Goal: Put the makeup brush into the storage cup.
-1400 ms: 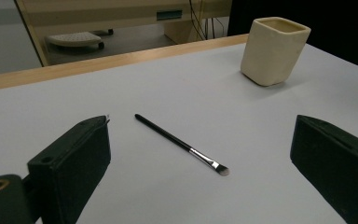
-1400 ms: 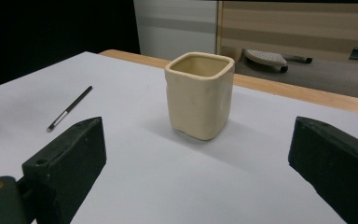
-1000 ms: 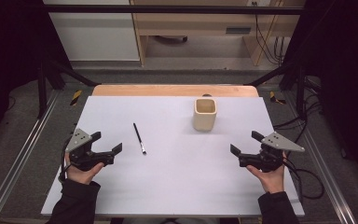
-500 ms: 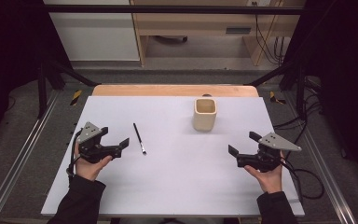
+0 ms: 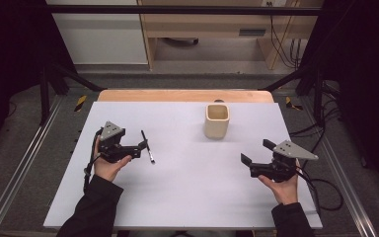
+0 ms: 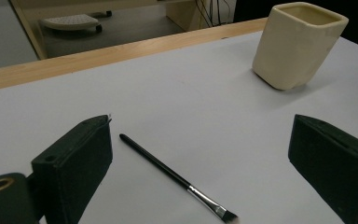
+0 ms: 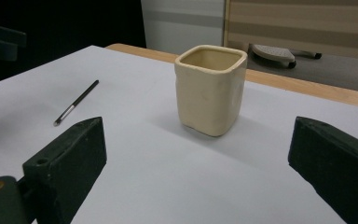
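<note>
A thin black paintbrush [image 5: 148, 146] lies flat on the white table, bristles toward me. My left gripper [image 5: 139, 148] is open just left of the brush, its jaws reaching toward the handle. In the left gripper view the paintbrush [image 6: 177, 176] lies between the wide-apart jaws of the left gripper [image 6: 200, 135], untouched. A cream square cup [image 5: 217, 121] stands upright at the back centre. My right gripper [image 5: 256, 152] is open and empty at the right. In the right gripper view the right gripper [image 7: 199, 122] faces the cup [image 7: 210, 88], and the paintbrush [image 7: 77, 102] lies farther left.
The white table sheet [image 5: 187, 197] has a wooden strip [image 5: 185, 95] along its far edge. Metal rails run down both sides, with cables on the floor at the right [image 5: 321, 133]. The cup [image 6: 298, 44] stands far right in the left gripper view.
My left gripper has moved forward and to the right, up to the paintbrush. The right gripper has barely shifted. Brush and cup lie where they were.
</note>
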`<state>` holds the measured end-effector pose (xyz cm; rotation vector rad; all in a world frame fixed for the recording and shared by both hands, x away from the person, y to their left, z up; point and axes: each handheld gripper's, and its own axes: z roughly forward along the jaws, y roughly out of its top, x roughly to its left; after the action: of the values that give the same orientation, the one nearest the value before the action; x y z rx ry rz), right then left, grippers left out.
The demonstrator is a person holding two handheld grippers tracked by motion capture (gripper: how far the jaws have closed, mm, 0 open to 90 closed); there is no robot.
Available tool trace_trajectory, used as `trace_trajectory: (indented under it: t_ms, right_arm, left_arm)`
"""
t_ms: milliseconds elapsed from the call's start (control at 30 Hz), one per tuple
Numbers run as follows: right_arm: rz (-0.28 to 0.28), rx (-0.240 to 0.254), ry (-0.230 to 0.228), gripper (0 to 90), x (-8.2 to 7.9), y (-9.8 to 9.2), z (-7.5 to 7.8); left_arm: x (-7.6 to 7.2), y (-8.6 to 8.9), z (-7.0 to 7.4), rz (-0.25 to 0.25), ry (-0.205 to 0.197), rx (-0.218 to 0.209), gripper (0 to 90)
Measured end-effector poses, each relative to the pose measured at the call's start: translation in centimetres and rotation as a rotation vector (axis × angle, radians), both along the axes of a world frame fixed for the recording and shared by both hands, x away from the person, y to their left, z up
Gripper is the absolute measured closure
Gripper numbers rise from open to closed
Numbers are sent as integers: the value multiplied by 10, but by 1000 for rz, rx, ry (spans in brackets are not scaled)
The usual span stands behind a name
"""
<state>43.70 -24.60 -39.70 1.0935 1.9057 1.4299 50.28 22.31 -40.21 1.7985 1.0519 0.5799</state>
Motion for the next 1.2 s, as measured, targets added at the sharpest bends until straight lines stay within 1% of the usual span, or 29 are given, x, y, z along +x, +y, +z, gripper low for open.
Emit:
trace_trajectory:
  t_ms: [67, 100, 367, 433, 500, 567, 633, 767, 900, 933, 967, 1000, 1033, 1133, 1200]
  right_arm:
    - [1, 0, 1, 47, 0, 0, 0]
    - [2, -1, 0, 47, 0, 1, 0]
    - [1, -6, 3, 47, 1, 2, -1]
    - [0, -7, 2, 46, 1, 3, -1]
    - [-1, -6, 3, 46, 1, 3, -1]
    - [-1, -5, 3, 46, 1, 3, -1]
    - [-1, -6, 4, 46, 1, 3, -1]
    - [0, -6, 1, 46, 1, 4, -1]
    - [4, -8, 1, 46, 1, 5, -2]
    - [5, -8, 4, 46, 1, 5, -2]
    - [7, -10, 4, 45, 1, 6, -2]
    - [7, -9, 5, 45, 1, 6, -2]
    - [8, -10, 5, 45, 2, 6, -2]
    - [9, -10, 3, 45, 2, 6, -3]
    - [9, -9, 5, 45, 2, 6, -3]
  left_arm:
    - [3, -2, -3, 0, 9, -3, 63]
    - [5, -4, -6, 0, 16, 12, 63]
    - [13, -7, -13, 14, 33, 31, 74]
    - [18, -8, -18, 24, 50, 37, 76]
    - [19, -9, -20, 26, 54, 43, 85]
    - [22, -10, -23, 34, 67, 55, 89]
    - [25, -12, -27, 42, 79, 56, 99]
    - [29, -16, -35, 55, 104, 96, 117]
    - [33, -19, -42, 63, 131, 122, 137]
    - [34, -20, -43, 63, 138, 128, 149]
    - [36, -22, -47, 69, 153, 131, 168]
    - [37, -22, -49, 71, 157, 144, 180]
    - [38, -23, -50, 76, 164, 150, 195]
    - [40, -24, -53, 80, 175, 148, 225]
    - [41, -24, -55, 87, 178, 181, 239]
